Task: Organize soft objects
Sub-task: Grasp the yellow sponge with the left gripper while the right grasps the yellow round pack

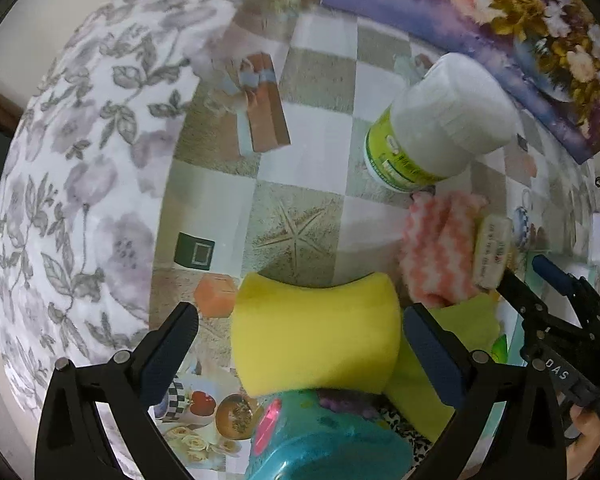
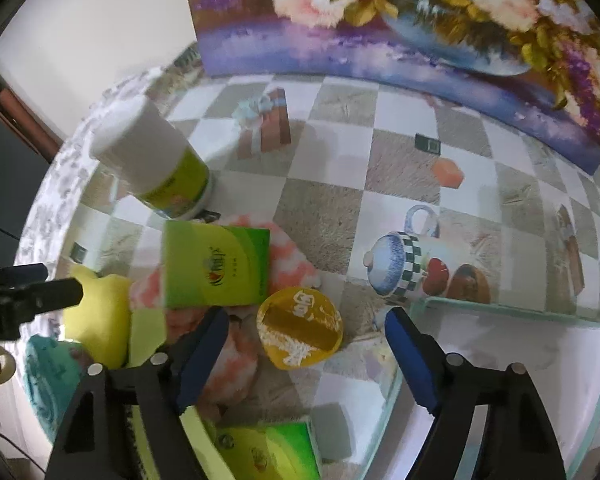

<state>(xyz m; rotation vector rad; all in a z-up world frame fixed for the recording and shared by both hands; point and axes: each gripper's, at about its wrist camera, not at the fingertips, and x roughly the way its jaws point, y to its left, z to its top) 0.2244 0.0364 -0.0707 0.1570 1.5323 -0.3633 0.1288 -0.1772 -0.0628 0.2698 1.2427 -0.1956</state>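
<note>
My left hand-held gripper [image 1: 300,354] is spread wide around a bright yellow hourglass-shaped foam sponge [image 1: 316,332]. The right finger sits right up against the sponge's edge, while the left finger stands off with a gap, so it's not squeezed. Just under the sponge there's a teal plastic toy with a pink button [image 1: 320,444], and a lime-green cloth [image 1: 472,320] pokes out on its right side.

My right hand-held gripper [image 2: 306,354] is also wide open, holding nothing, with a round yellow translucent soap in clear wrap [image 2: 300,328] lying on the bench between its fingers. The left finger is pretty much touching the pink-and-white wavy fluffy cloth [image 2: 236,356]. A green tissue pack [image 2: 216,266] sits on top of that cloth, and a second green pack [image 2: 268,452] is down near the bottom of the right view.

Room-wise: the checkered printed bench cover [image 2: 324,216] is wide open toward the floral painting [image 2: 420,20] at the back. A white tub with a lime-green label [image 1: 440,124] stands behind the pile. The glass edge of the bench [image 2: 500,306] runs off to my right, and a floral-print cushion [image 1: 80,184] crowds the left edge.
</note>
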